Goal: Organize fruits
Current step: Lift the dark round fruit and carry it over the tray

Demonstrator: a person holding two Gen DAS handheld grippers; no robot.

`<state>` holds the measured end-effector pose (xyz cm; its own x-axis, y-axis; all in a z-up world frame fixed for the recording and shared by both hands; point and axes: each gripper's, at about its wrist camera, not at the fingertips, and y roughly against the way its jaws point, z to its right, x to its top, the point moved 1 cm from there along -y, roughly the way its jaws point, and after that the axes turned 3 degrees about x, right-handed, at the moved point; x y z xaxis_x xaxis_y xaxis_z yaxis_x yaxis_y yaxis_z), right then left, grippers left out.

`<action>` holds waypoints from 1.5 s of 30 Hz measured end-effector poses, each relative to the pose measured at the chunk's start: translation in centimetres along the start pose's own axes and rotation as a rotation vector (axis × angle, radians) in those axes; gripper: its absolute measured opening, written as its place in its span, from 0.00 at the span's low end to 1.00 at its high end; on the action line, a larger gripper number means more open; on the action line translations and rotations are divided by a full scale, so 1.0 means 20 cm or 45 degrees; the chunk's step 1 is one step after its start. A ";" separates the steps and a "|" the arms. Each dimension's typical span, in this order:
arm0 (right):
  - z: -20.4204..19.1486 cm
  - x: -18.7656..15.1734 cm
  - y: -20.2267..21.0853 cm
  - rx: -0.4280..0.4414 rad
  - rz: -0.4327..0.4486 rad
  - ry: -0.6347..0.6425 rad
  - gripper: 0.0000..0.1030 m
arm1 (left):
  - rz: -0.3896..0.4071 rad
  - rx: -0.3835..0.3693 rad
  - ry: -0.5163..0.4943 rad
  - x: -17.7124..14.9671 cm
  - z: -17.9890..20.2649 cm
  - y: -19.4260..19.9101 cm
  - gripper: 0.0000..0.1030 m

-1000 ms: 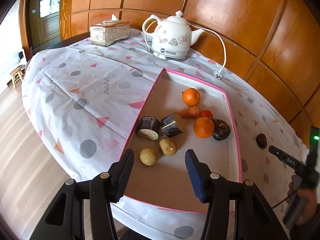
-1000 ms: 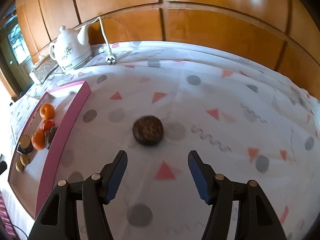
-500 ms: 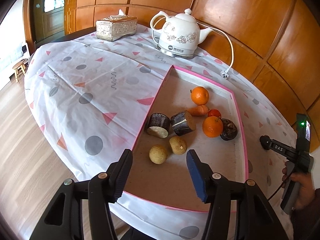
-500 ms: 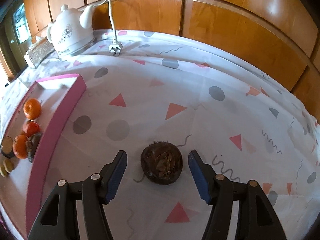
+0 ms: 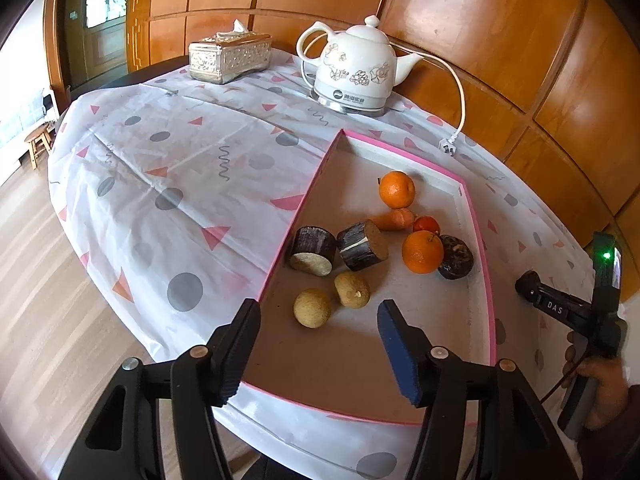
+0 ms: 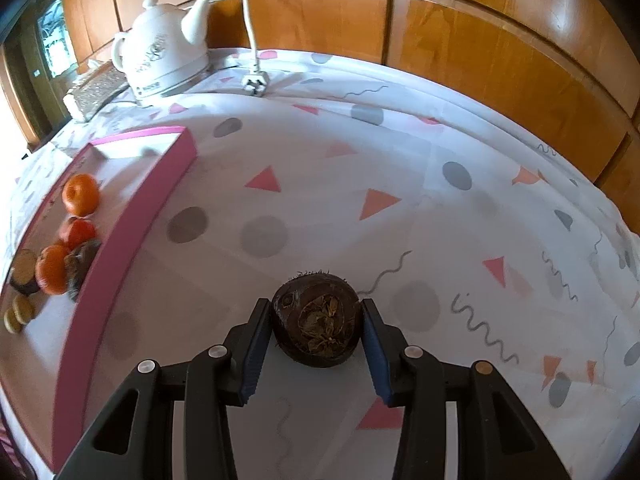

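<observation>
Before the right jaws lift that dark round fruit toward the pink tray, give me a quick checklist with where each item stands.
1. Dark round fruit between the right gripper jaws: ok; they have just been closing.
2. Pads pressing both sides: ok on its left, cannot tell on its right.
3. Fruit off the tablecloth: not ok, it rests there.
4. Free floor in pink tray: ok, near the front.
5. Left gripper empty, over the tray's near end: ok.

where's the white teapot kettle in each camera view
Left wrist: white kettle at top centre, behind the pink box.
Right wrist: kettle at upper left, beyond the box's far end.
Shared landmark: its unplugged white plug lying on the tablecloth.
</observation>
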<state>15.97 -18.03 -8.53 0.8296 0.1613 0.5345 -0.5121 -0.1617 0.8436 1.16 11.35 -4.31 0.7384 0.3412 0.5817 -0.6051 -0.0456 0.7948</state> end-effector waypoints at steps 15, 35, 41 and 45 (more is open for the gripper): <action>-0.23 -0.11 0.18 0.144 0.064 0.088 0.43 | 0.035 -0.021 -0.011 -0.01 0.02 0.07 0.66; -0.63 -0.13 0.45 0.377 0.169 0.240 0.43 | 0.092 -0.016 0.025 0.01 -0.01 0.14 0.83; -0.76 -0.11 0.40 0.394 0.146 0.312 0.43 | 0.116 0.016 0.057 0.03 -0.07 0.15 0.88; -0.80 -0.10 0.37 0.399 0.123 0.333 0.43 | 0.130 0.043 0.065 0.04 -0.10 0.15 0.91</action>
<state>6.91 -3.91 -2.62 0.6756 0.3663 0.6398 -0.4590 -0.4702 0.7538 -0.68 13.28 -1.74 0.6566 0.3804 0.6513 -0.6655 -0.1141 0.7376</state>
